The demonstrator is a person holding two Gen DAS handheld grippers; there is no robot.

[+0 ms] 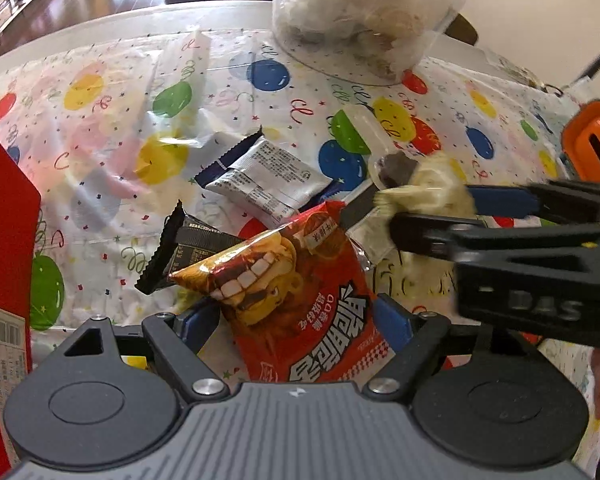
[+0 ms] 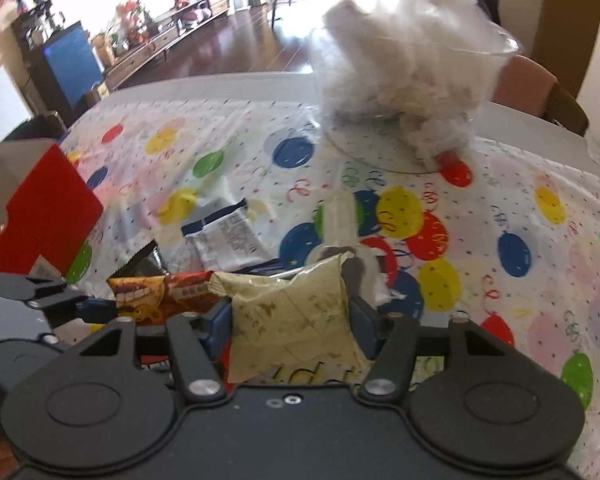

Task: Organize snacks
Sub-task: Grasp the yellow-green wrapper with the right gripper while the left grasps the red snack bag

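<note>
Left gripper (image 1: 296, 316) jaws wide; right gripper (image 2: 292, 316) jaws clamping.

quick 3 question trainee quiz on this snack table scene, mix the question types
1. True or false: the right gripper has a cream packet between its fingers.
2. Which snack sits between the left gripper's fingers? A) red packet B) silver packet C) black packet
3. Fill in: the clear tub stands on the ___-patterned tablecloth.

Key: 1 true; 2 A; 3 balloon
</note>
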